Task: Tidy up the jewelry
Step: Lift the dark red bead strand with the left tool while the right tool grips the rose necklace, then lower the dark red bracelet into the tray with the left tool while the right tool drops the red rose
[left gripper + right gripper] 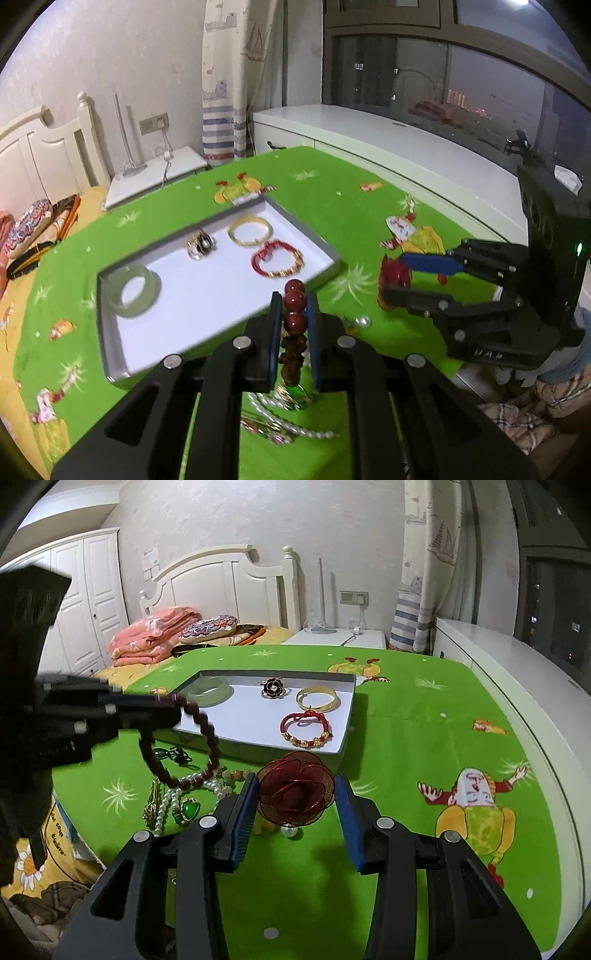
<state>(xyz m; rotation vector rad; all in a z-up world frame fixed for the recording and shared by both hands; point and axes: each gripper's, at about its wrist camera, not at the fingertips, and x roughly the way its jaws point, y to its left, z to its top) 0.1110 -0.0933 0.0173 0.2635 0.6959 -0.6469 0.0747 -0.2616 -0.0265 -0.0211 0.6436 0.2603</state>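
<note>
Left wrist view: the left tongs [293, 314] clamp a strand of glossy round dark-red beads [294, 301] over the shallow white tray [325, 266]. Right wrist view: the right tongs [295, 794] — apart — flank a red wire-mesh rose [295, 792] on the green-clothed bench [406, 738].

One white tray [343, 716] on green cloth, holding four pieces: one jade bangle [208, 689], one black flower brooch [273, 688], one gold bangle [317, 698], one red cord bracelet [306, 729]. Two grippers, left [293, 314], right [295, 805]. One red wire rose [295, 794]. One dark red bead bracelet [207, 734]. One tangled jewelry heap [184, 797] near left, count unclear.
</note>
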